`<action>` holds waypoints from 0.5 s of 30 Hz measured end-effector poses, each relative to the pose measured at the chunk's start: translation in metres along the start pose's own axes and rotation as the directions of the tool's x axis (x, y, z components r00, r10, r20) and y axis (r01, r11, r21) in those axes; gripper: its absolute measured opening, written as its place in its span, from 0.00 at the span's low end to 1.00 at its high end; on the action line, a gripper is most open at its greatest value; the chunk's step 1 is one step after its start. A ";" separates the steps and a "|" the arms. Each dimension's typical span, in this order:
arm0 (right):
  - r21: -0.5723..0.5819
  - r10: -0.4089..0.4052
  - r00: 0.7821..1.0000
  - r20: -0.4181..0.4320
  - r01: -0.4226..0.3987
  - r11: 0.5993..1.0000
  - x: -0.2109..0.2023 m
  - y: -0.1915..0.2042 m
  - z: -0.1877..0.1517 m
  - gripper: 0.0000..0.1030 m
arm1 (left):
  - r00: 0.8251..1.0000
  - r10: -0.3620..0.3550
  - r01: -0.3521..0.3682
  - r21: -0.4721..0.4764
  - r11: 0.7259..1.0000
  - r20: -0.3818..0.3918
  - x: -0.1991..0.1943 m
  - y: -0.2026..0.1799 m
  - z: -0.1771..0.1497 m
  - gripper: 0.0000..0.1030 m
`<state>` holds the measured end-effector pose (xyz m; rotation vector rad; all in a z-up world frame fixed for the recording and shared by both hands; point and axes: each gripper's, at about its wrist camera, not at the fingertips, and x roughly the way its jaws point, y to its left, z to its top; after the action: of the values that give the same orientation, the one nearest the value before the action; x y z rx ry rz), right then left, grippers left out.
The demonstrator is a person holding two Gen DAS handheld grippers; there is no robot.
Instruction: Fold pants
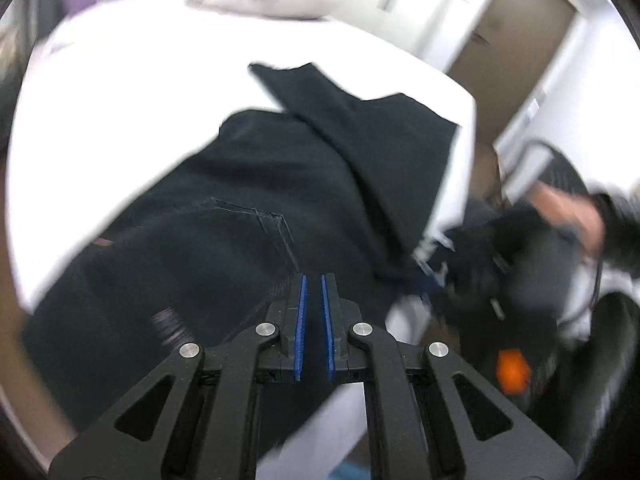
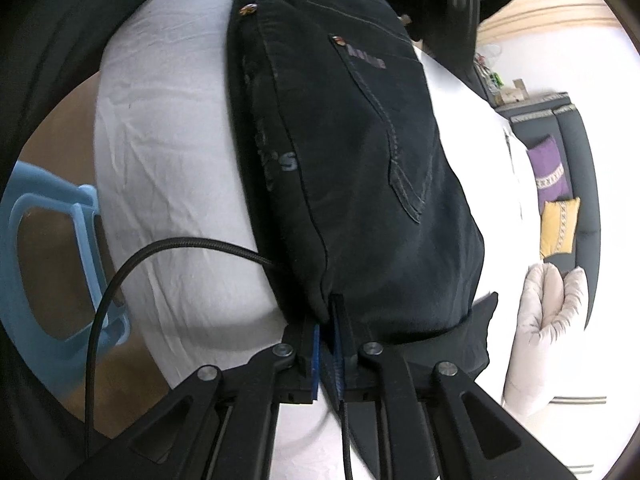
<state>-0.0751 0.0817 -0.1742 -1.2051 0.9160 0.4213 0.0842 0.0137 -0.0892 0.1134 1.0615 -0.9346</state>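
Lying on the white tabletop (image 2: 168, 152) are the dark pants (image 2: 360, 168), folded over with a back pocket facing up. The right tongs (image 2: 328, 344) pinch the pants' near edge between their blue pads. The left tongs (image 1: 314, 304) hang over the pants, pressed together and holding nothing.

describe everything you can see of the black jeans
The black jeans are dark denim with pale stitching, a back pocket, metal rivets and faded lettering by the side seam. They lie folded lengthwise on a white sheet, one leg end doubled back over the top in the left wrist view. The right gripper pinches a fold at their near edge; the left gripper is shut above the cloth.
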 end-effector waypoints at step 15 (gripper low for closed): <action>0.762 0.107 0.955 0.278 -0.287 0.581 -0.049 -0.176 -0.091 0.82 | 0.999 0.030 -0.033 -0.233 0.972 -0.019 0.063 0.022 -0.017 0.07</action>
<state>-0.0126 -0.0530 -0.0347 -0.2083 0.9088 0.2459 0.0977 -0.0019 -0.1549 -0.0573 1.1728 -0.7754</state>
